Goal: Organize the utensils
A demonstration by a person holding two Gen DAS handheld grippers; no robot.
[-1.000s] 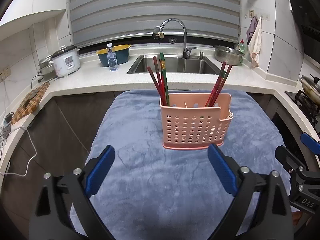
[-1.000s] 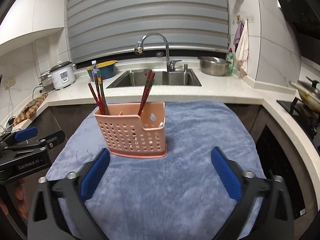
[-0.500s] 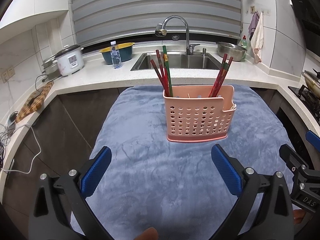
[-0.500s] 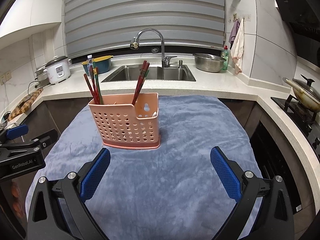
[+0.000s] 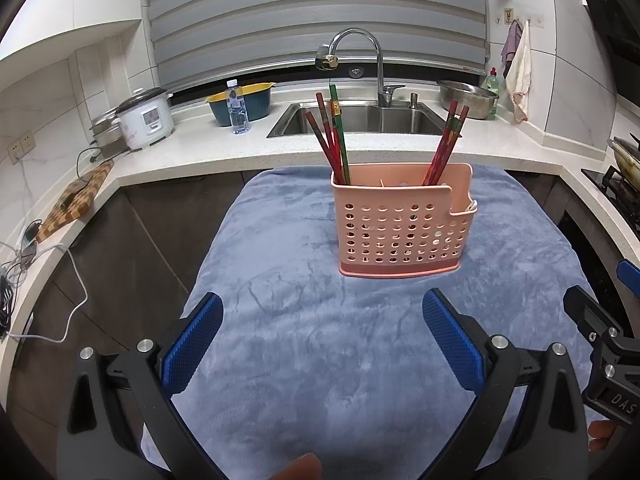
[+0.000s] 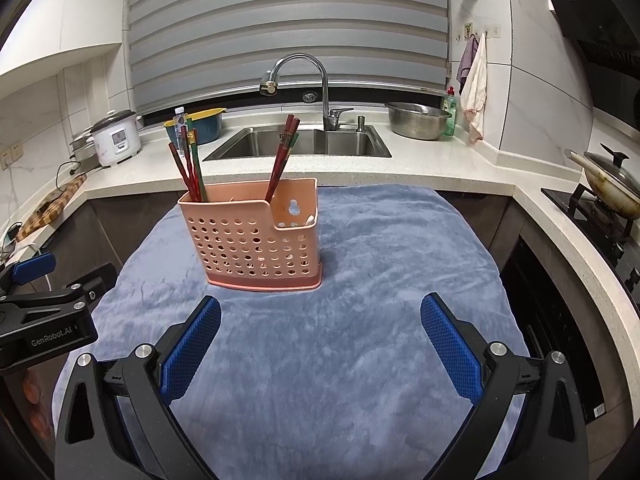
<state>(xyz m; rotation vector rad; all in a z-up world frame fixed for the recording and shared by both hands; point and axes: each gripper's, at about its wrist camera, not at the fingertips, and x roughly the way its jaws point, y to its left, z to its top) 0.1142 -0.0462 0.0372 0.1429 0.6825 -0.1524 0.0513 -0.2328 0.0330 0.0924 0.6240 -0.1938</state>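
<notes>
A pink perforated utensil holder (image 5: 402, 224) stands upright on a blue cloth (image 5: 304, 320); it also shows in the right wrist view (image 6: 256, 236). Red and green chopsticks (image 5: 332, 136) lean in its left compartment, and red chopsticks (image 5: 446, 140) lean in the middle one. A white utensil tip shows in the low right compartment (image 6: 310, 220). My left gripper (image 5: 322, 342) is open and empty, well short of the holder. My right gripper (image 6: 320, 340) is open and empty, in front of and right of the holder.
Behind the cloth runs a white counter with a steel sink (image 6: 300, 142) and tap (image 6: 296, 64). A rice cooker (image 5: 146, 122), water bottle (image 5: 238, 108), bowls (image 5: 242, 102), a steel bowl (image 6: 418, 120) and a wok on a stove (image 6: 608, 180) stand around. A cutting board (image 5: 76, 200) lies at left.
Both grippers have drawn back and risen a little from the holder, which now looks smaller and farther. Both stay open. The holder and chopsticks have not moved.
</notes>
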